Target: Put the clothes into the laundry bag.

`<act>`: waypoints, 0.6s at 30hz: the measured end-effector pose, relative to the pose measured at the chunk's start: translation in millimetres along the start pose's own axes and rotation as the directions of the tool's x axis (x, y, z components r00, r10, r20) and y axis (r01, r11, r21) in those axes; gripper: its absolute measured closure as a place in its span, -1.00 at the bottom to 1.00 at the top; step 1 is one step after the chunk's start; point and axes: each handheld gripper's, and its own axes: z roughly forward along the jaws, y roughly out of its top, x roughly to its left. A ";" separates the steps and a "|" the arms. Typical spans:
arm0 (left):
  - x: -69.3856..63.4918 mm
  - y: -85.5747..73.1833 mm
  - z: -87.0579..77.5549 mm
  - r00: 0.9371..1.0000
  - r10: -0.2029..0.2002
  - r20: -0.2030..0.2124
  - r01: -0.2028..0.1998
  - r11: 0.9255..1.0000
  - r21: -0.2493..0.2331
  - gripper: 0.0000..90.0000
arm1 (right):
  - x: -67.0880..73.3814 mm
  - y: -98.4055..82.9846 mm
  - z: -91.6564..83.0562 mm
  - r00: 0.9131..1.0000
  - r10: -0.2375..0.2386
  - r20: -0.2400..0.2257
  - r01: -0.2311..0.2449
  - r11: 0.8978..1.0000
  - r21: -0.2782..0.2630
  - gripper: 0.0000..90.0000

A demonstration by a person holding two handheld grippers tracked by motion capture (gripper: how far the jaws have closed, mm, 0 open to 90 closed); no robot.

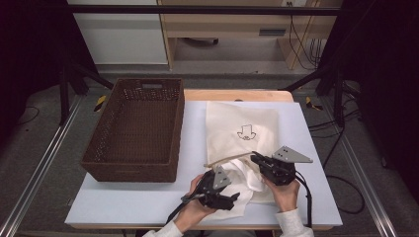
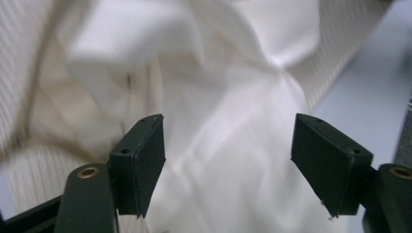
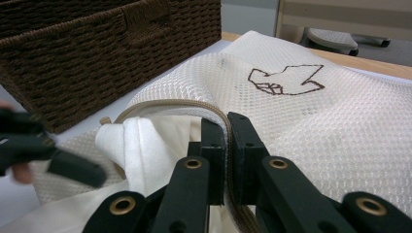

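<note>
**Mesh bag held open at the zipper, white cloth at its mouth**

Pale blue-grey table top [image 1: 148, 197] over a wooden board carries everything here, with a grey floor and light cabinets behind it. To the far left of both grippers stands a dark brown woven rectangular basket [image 1: 136, 128]. Beside it lies a cream mesh laundry bag with a brown stitched emblem [image 1: 242, 126], its tan zipper edge [image 3: 184, 104] raised in an arch.

Right gripper [image 3: 226, 145]: its jaws are pressed together on that zipper edge, the mesh pinched between the pads, and the emblem [image 3: 286, 80] lies just beyond the tips. Below and to the left of these jaws a soft white folded cloth [image 3: 141, 145] sits in the bag's mouth.

Left gripper [image 2: 228, 160]: its jaws stand wide apart, with nothing pressed by either pad. White cloth [image 2: 223, 121] lies crumpled right in front of and between them, and ribbed mesh shows at either side. In the high view this gripper [image 1: 232, 197] lies low at the near edge of the cloth [image 1: 244, 180], just left of the right gripper [image 1: 257, 159]
</note>
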 end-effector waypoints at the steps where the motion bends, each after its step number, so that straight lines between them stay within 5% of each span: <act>1: -1.8 -7.4 -1.1 1.000 -0.002 0.007 0.002 1.000 0.019 -0.39 | 0.2 0.0 0.2 1.000 0.003 0.000 -0.003 1.000 -0.001 0.91; 5: -4.9 -30.3 -4.0 1.000 -0.014 0.008 0.013 0.999 0.043 -0.39 | 0.5 -0.5 0.5 1.000 0.000 0.001 0.000 1.000 0.003 0.90; 12: -14.3 -33.9 -6.6 0.999 -0.017 -0.030 0.018 0.999 0.039 -0.34 | 0.8 -0.8 0.3 1.000 -0.003 0.000 0.003 1.000 0.007 0.90; 14: -17.6 -33.8 -7.8 1.000 -0.015 -0.021 0.016 0.999 0.038 -0.15 | 0.4 -0.9 0.1 1.000 -0.006 -0.001 0.006 1.000 0.006 0.90; 15: -17.4 -34.4 -7.6 0.999 -0.029 0.019 0.029 0.999 0.037 -0.01 | 0.4 -0.9 0.2 1.000 -0.002 -0.002 0.002 1.000 0.006 0.90; 18: -17.2 -35.3 -7.1 0.999 -0.043 0.015 0.043 0.999 0.022 0.24 | 0.8 -1.3 1.0 1.000 -0.007 0.001 0.007 1.000 0.009 0.90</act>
